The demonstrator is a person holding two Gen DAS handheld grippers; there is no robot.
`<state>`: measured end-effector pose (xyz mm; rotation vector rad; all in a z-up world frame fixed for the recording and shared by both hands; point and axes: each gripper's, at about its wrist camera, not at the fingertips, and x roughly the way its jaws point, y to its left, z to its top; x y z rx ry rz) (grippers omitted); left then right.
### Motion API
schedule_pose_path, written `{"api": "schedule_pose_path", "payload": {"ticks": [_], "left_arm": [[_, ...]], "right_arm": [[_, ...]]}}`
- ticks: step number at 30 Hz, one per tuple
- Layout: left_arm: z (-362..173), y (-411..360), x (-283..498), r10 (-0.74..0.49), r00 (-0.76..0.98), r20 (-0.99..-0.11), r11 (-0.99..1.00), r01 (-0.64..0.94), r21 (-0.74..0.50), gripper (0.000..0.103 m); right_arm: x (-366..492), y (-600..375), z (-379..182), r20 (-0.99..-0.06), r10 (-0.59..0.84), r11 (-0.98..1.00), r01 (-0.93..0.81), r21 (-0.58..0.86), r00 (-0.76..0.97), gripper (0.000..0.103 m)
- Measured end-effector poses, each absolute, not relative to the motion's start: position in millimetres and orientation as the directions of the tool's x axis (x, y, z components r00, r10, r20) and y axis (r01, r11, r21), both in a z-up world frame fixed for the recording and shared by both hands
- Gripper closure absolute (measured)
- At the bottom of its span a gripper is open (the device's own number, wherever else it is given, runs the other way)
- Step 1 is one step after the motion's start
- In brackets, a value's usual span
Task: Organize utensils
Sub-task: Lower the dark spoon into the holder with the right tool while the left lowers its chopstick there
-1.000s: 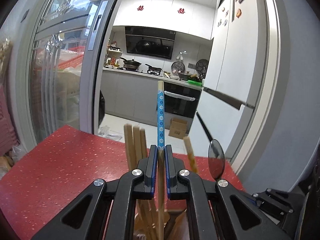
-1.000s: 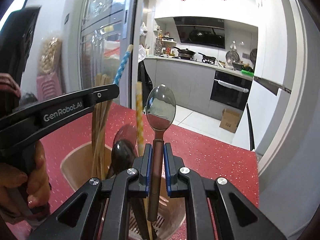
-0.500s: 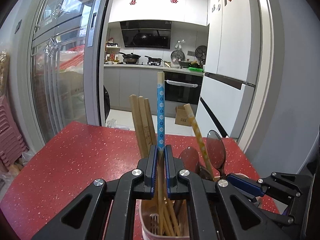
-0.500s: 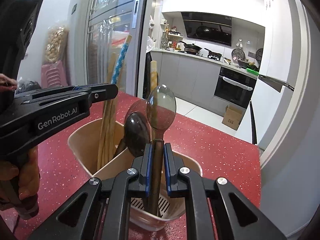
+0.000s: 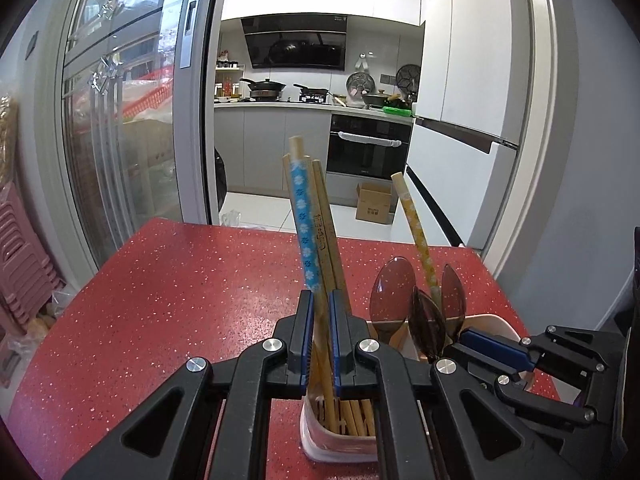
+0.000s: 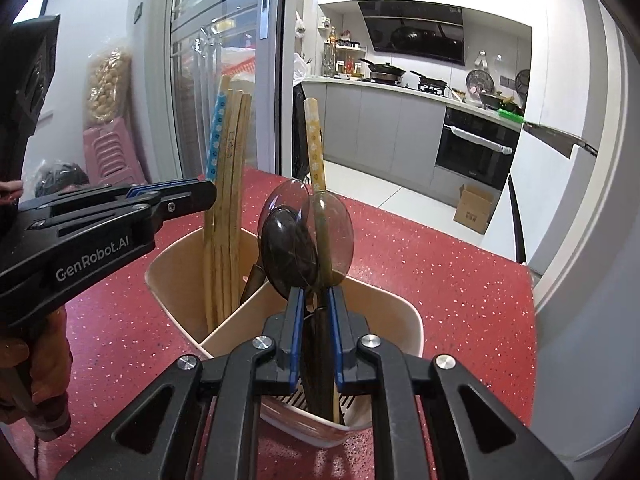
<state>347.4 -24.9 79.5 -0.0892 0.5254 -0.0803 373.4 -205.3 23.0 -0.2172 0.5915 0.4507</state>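
A beige two-compartment utensil holder (image 6: 404, 312) stands on the red table (image 5: 180, 288). My left gripper (image 5: 320, 312) has opened a little around the blue flowered chopstick (image 5: 302, 236), which leans with plain wooden chopsticks (image 5: 328, 232) in the holder's left compartment. My right gripper (image 6: 316, 320) has its jaws slightly apart around the dark-handled clear spoon (image 6: 332, 236), which stands in the right compartment with other spoons (image 6: 288, 252) and a yellow chopstick (image 6: 314, 148).
The table's far edge meets a glass sliding door (image 5: 120, 120) on the left and a white fridge (image 5: 460, 120) on the right. A kitchen lies beyond. A pink stool stack (image 6: 110, 152) stands left of the table.
Both grippers lowered their utensils into the holder. The blue chopstick now leans left with the wooden ones, and both pairs of jaws have loosened.
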Motion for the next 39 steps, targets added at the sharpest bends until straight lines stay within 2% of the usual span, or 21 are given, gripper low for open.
{"api": "schedule_pose_path", "payload": {"ticks": [2,10,19,32,39], "left_arm": [[80.7,-26.0,346.2,-0.103,0.861,-0.498,0.993,0.06,-0.102,0.068],[82.9,-24.1,341.3,-0.101,0.859,-0.502,0.993,0.057,-0.102,0.068],[88.4,-18.3,330.6,-0.047,0.864,-0.501,0.998,0.021,-0.056,0.067],[89.5,1.4,314.1,-0.036,0.863,-0.503,0.996,-0.008,-0.085,0.067],[91.0,10.5,308.1,-0.037,0.866,-0.499,0.995,-0.012,-0.094,0.067]], "right_arm": [[371.5,-206.6,25.7,-0.579,0.341,0.884,-0.461,-0.07,0.741,0.081],[364.9,-215.5,39.7,-0.573,0.337,0.904,-0.427,-0.025,0.747,0.076],[358.2,-222.3,44.9,-0.584,0.333,0.917,-0.399,0.016,0.741,0.075],[348.6,-224.5,49.9,-0.603,0.322,0.927,-0.373,0.043,0.73,0.072],[348.1,-236.6,55.3,-0.632,0.312,0.942,-0.316,0.11,0.709,0.072]]}}
